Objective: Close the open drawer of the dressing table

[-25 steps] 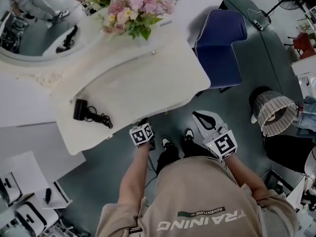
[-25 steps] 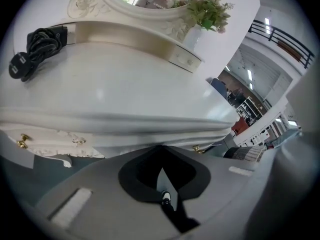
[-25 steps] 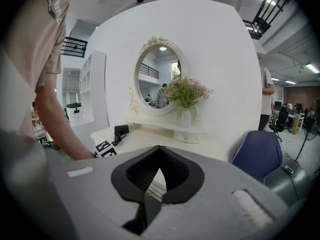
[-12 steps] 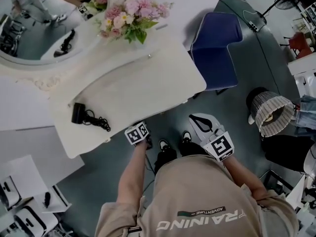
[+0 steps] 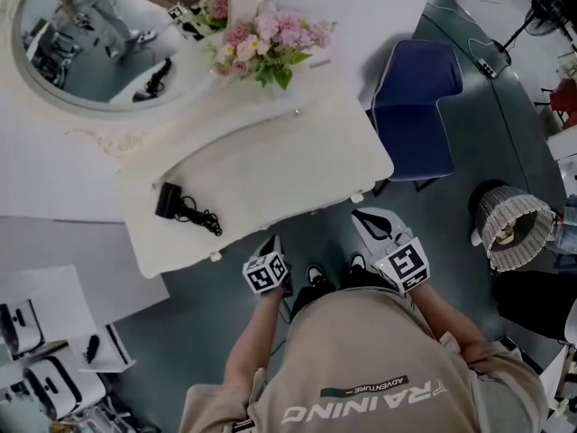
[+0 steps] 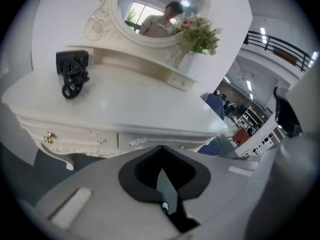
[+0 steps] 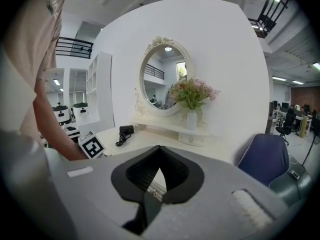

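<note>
The white dressing table (image 5: 270, 165) stands in front of me, its front (image 6: 90, 136) filling the left gripper view. The middle drawer (image 6: 150, 140) sits flush with the table's front, and a small handle (image 6: 134, 143) shows on it. My left gripper (image 5: 273, 242) is shut and empty, a short way back from the table's front edge, with its tips (image 6: 161, 149) pointing at that drawer. My right gripper (image 5: 362, 213) is shut too and holds nothing. It hangs off the table's right front corner, and its jaws (image 7: 159, 148) point towards the tabletop.
On the tabletop lie a black charger with its cable (image 5: 176, 206) and a vase of pink flowers (image 5: 270, 43) below an oval mirror (image 5: 99, 43). A blue chair (image 5: 415, 106) stands to the right and a wicker basket (image 5: 509, 228) beyond it. White shelves (image 5: 54, 368) are at the lower left.
My left gripper has drawn back a little from the table's front edge. The right gripper has hardly moved. The head view has shifted slightly.
</note>
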`<action>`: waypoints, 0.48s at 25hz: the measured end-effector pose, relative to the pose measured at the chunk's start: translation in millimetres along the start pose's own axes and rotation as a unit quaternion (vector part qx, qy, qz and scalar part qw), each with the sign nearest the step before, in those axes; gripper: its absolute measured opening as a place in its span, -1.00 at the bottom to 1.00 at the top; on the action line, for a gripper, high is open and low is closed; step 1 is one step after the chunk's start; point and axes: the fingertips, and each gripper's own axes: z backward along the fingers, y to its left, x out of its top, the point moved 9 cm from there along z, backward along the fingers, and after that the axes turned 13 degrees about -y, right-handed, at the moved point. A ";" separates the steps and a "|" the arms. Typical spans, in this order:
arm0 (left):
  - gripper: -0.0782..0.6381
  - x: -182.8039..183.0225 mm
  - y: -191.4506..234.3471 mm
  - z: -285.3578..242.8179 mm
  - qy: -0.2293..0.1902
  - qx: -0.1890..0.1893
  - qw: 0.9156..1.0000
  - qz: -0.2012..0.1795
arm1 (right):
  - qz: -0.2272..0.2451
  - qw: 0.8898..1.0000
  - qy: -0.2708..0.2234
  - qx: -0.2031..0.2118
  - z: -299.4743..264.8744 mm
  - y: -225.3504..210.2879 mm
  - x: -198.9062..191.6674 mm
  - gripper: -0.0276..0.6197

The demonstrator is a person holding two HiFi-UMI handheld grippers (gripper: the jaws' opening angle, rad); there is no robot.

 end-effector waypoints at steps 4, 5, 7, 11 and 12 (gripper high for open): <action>-0.73 39.0 -19.6 34.6 -0.061 -0.015 0.998 -0.016 | -0.002 1.000 -0.012 0.011 -5.0 -2.2 4.3 -0.91; -0.73 50.1 -24.6 42.7 -0.078 -0.018 0.997 -0.020 | -0.003 1.000 -0.014 0.013 -5.7 -2.3 6.0 -0.91; -0.73 71.8 -36.9 57.9 -0.111 -0.023 0.993 -0.035 | 0.001 1.000 -0.019 0.016 -5.6 -2.2 9.9 -0.91; -0.73 110.3 -68.3 84.6 -0.171 -0.040 0.982 -0.074 | 0.000 0.999 -0.029 0.028 -0.5 -3.0 18.8 -0.91; -0.73 119.1 -76.4 90.6 -0.183 -0.047 0.979 -0.076 | -0.003 0.999 -0.031 0.030 0.9 -3.7 21.7 -0.91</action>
